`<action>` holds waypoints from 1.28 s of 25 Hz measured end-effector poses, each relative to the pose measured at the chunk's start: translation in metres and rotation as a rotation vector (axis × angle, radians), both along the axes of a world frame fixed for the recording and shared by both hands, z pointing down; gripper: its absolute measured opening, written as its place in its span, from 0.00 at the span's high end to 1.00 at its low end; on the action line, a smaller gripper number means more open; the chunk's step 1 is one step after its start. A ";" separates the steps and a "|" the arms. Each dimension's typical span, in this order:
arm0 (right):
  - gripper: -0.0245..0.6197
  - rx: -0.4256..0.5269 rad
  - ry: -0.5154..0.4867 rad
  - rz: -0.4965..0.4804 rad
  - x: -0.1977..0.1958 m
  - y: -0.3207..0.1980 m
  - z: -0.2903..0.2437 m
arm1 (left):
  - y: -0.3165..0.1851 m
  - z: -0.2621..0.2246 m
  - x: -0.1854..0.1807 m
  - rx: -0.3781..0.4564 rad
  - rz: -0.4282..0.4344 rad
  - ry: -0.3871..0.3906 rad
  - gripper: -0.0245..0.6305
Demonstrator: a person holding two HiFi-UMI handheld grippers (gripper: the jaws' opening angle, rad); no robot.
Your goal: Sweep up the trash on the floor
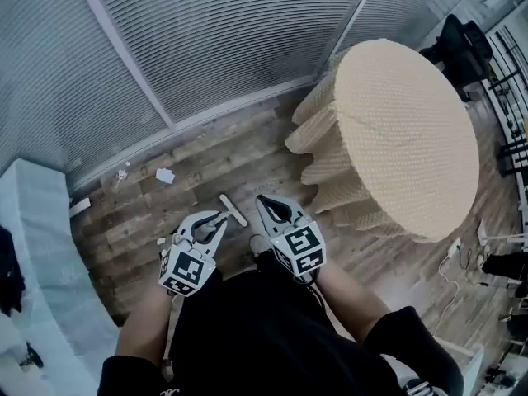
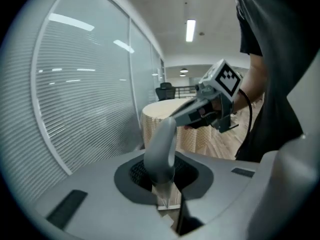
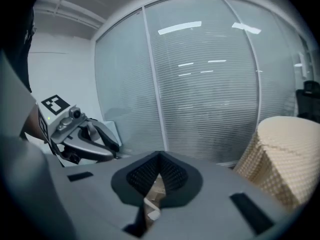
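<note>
Left gripper view shows the left gripper [image 2: 165, 183] clamped on a grey handle [image 2: 160, 144], while the right gripper [image 3: 158, 170] is closed and empty.

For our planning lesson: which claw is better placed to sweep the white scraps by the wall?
Probably left. The left claw grips a grey handle, and the scraps lie on its side; the right claw is shut on nothing.

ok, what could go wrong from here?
1. Only the left gripper holds the grey handle, so it may twist in a sweep.
2. The paper scrap lies near the glass wall; a push could wedge it against the base.
3. The tablecloth hangs close by and could snag.
</note>
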State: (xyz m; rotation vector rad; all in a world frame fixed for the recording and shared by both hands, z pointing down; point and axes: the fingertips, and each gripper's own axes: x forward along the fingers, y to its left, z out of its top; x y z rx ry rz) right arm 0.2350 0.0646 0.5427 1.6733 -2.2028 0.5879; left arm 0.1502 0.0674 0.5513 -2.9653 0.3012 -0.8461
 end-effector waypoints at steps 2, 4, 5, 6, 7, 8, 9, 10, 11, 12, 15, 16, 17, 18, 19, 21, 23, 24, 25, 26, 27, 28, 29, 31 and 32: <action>0.96 0.014 0.016 0.083 -0.006 0.004 -0.007 | 0.004 0.014 -0.002 0.002 0.140 -0.030 0.88; 0.96 0.031 0.016 0.178 -0.015 0.009 -0.014 | 0.002 0.017 -0.009 -0.001 0.248 -0.024 0.88; 0.96 0.033 0.011 0.222 -0.022 0.012 -0.015 | 0.000 0.016 -0.016 -0.004 0.284 -0.022 0.88; 0.96 0.032 0.007 0.261 -0.030 0.016 -0.015 | -0.003 0.016 -0.025 -0.006 0.311 -0.021 0.88; 0.96 0.029 0.006 0.293 -0.039 0.018 -0.013 | -0.007 0.016 -0.035 -0.009 0.332 -0.022 0.88; 0.96 0.024 0.008 0.320 -0.047 0.019 -0.011 | -0.011 0.016 -0.045 -0.011 0.348 -0.024 0.88; 0.96 0.017 0.009 0.340 -0.054 0.019 -0.008 | -0.014 0.017 -0.056 -0.008 0.363 -0.033 0.88; 0.96 0.009 0.006 0.357 -0.062 0.019 -0.006 | -0.015 0.019 -0.067 0.002 0.379 -0.050 0.88; 0.96 0.004 -0.002 0.371 -0.069 0.019 -0.004 | -0.015 0.021 -0.078 0.019 0.399 -0.073 0.88; 0.96 0.001 -0.011 0.381 -0.077 0.018 -0.003 | -0.014 0.024 -0.089 0.039 0.419 -0.095 0.88; 0.96 -0.006 -0.014 0.374 -0.101 0.015 -0.003 | -0.013 0.031 -0.116 0.060 0.437 -0.128 0.88; 0.96 -0.007 -0.009 0.358 -0.110 0.013 -0.004 | -0.016 0.033 -0.125 0.057 0.425 -0.133 0.88; 0.96 -0.007 -0.003 0.338 -0.117 0.010 -0.005 | -0.019 0.035 -0.133 0.055 0.408 -0.136 0.88; 0.96 -0.005 0.003 0.317 -0.124 0.006 -0.007 | -0.024 0.036 -0.141 0.053 0.388 -0.141 0.88; 0.96 -0.002 0.010 0.298 -0.129 0.002 -0.009 | -0.029 0.037 -0.148 0.052 0.367 -0.146 0.88; 0.96 0.003 0.022 0.264 -0.137 -0.006 -0.013 | -0.036 0.039 -0.162 0.049 0.329 -0.155 0.88; 0.96 0.005 0.034 0.235 -0.144 -0.012 -0.016 | -0.041 0.040 -0.176 0.038 0.287 -0.152 0.88; 0.96 0.006 0.039 0.223 -0.148 -0.015 -0.017 | -0.044 0.040 -0.182 0.029 0.260 -0.142 0.88; 0.96 0.008 0.042 0.211 -0.151 -0.019 -0.017 | -0.048 0.040 -0.187 0.018 0.231 -0.128 0.88; 0.96 0.009 0.043 0.202 -0.155 -0.023 -0.018 | -0.053 0.039 -0.192 0.007 0.200 -0.114 0.88; 0.96 0.010 0.043 0.193 -0.158 -0.026 -0.018 | -0.058 0.039 -0.198 -0.003 0.172 -0.102 0.88; 0.96 0.011 0.043 0.186 -0.161 -0.028 -0.018 | -0.064 0.038 -0.203 -0.008 0.147 -0.095 0.88; 0.96 0.009 0.043 0.179 -0.164 -0.030 -0.018 | -0.069 0.038 -0.209 -0.010 0.125 -0.092 0.88; 0.96 0.005 0.047 0.165 -0.169 -0.032 -0.016 | -0.080 0.037 -0.219 -0.006 0.088 -0.089 0.88; 0.96 0.002 0.049 0.159 -0.171 -0.032 -0.016 | -0.085 0.036 -0.223 -0.003 0.072 -0.088 0.88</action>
